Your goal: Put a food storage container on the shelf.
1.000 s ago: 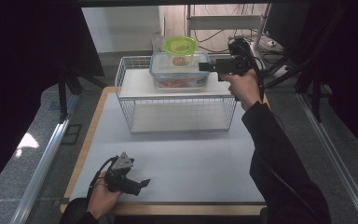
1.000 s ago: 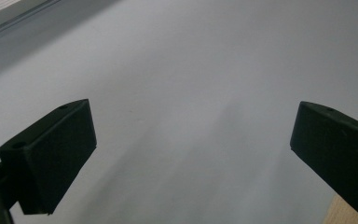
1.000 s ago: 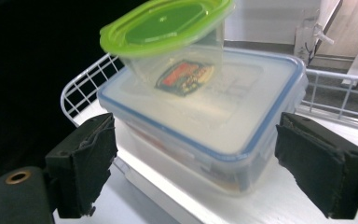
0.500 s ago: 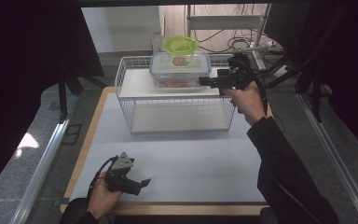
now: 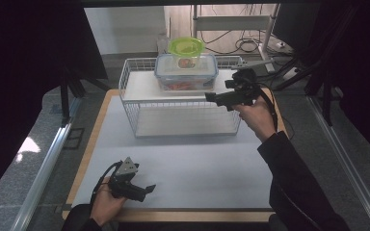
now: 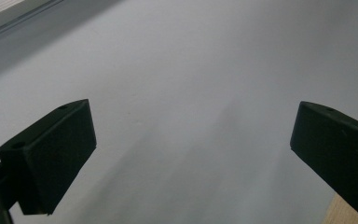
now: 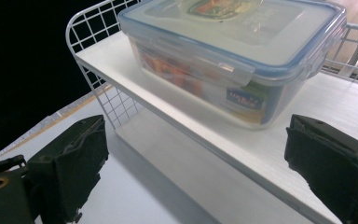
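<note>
A clear food container [image 5: 186,72] with a blue-rimmed lid stands on the top shelf of a white wire rack [image 5: 139,91]. On its lid sits a green bowl [image 5: 186,48]. My right gripper [image 5: 211,97] hovers just off the rack's right front corner and points left. In the right gripper view the container [image 7: 233,51] lies ahead of and above the right gripper [image 7: 198,154]. Its jaws have just been opening and stand wide with nothing between them. My left gripper [image 5: 149,188] rests low at the front left, open over bare white mat [image 6: 186,93].
The rack has a lower shelf [image 5: 183,120] with nothing on it. A white mat [image 5: 197,163] covers the wooden table [image 5: 91,139]. Dark curtains hang at both sides, and cables lie on the floor behind the rack.
My right gripper has drawn back from the container's right side, down and toward the near side of the rack. The left gripper has stayed still.
</note>
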The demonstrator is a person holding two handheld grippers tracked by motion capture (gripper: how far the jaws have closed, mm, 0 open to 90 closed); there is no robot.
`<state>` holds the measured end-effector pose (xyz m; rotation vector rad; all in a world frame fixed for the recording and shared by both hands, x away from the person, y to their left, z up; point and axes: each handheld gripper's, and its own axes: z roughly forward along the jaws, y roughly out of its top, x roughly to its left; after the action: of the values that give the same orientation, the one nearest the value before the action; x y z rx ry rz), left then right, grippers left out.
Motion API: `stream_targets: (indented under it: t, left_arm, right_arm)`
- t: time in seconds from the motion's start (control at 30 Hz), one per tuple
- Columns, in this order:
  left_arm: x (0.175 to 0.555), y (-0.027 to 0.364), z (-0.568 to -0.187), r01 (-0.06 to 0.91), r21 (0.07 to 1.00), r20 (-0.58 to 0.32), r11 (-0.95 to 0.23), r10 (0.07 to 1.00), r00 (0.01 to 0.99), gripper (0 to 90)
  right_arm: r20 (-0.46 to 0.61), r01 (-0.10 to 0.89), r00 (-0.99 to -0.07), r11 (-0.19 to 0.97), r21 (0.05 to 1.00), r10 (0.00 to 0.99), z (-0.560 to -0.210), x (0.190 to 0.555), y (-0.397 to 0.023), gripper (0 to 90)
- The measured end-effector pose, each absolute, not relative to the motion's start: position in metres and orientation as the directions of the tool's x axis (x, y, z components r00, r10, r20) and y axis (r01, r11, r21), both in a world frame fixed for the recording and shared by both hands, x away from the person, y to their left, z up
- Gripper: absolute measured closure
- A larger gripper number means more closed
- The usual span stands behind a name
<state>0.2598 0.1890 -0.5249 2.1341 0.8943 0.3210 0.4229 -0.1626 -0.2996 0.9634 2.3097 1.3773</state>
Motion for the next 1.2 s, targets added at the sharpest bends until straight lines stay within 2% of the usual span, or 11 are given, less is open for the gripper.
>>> stream_targets:
  t: [0.63, 1.2]
  left_arm:
    - [0.260, 0.187, -0.526, 0.488, 0.742, -0.051, -0.459, 0.687, 0.725, 0.2]
    - [0.259, 0.187, -0.526, 0.485, 0.739, -0.046, -0.468, 0.683, 0.729, 0.3]
  right_arm:
    - [0.035, 0.354, -0.759, 0.365, 0.861, 0.651, -0.327, 0.405, -0.165, 4.6]
    - [0.020, 0.359, -0.757, 0.390, 0.848, 0.654, -0.354, 0.390, -0.176, 0.4]
